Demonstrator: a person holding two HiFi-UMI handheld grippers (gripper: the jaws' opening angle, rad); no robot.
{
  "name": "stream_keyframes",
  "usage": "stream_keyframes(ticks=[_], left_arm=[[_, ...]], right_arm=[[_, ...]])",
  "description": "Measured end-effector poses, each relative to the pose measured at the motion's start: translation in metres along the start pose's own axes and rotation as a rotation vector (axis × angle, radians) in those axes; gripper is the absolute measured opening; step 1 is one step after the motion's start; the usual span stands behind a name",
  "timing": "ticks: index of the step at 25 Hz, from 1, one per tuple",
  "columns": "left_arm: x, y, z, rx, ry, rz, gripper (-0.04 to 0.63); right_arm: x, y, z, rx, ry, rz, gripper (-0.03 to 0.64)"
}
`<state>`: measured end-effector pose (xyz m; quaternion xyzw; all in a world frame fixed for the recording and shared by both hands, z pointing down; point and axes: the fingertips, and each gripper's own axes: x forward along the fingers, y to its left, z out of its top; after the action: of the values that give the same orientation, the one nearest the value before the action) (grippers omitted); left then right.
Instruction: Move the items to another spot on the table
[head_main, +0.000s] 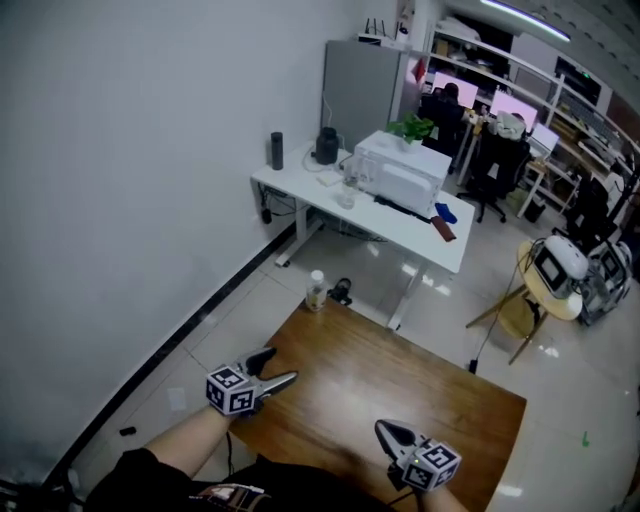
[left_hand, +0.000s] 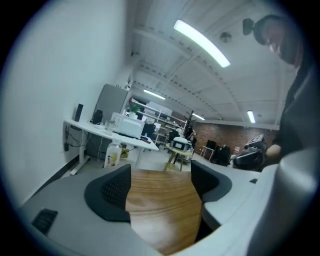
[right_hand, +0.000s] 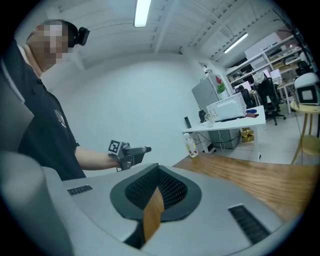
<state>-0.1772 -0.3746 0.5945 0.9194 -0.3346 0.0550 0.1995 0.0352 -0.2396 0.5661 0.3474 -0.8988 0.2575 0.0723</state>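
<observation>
Right gripper (head_main: 386, 430) hovers over the table's (head_main: 400, 385) near edge, jaws drawn together on nothing. Left gripper (head_main: 283, 368) at the left edge is spread, empty. Bottle (head_main: 316, 291) stands at the far left corner.

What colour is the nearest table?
Brown wood grain; the wooden table shows best in the head view.

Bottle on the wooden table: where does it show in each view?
Head view: bottle at the wooden table's far left corner, mid-frame.
Left gripper view: bottle left of centre, at the table's far edge.
Right gripper view: bottle right of centre, at the table's far corner.
Shared landmark: the white desk behind it.
</observation>
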Motion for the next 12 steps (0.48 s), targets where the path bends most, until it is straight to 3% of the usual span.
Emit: stream_keyframes(ticks=[1,5,12], left_arm=[[-0.015,-0.023,0.003,-0.013,-0.023,-0.026,0.378],[-0.06,-0.094,0.0,-0.043,-0.061,-0.172,0.229],[-0.119,-0.179,-0.031,-0.016,0.016,-0.482,0.101]], right_arm=[[-0.008,0.006,0.001,-0.004,-0.007,-0.002,-0.008],[-0.029,0.043,0.01,-0.013,-0.08,-0.02,-0.008],[-0.048,0.112,-0.007,0.021,-0.192,-0.141,-0.008]])
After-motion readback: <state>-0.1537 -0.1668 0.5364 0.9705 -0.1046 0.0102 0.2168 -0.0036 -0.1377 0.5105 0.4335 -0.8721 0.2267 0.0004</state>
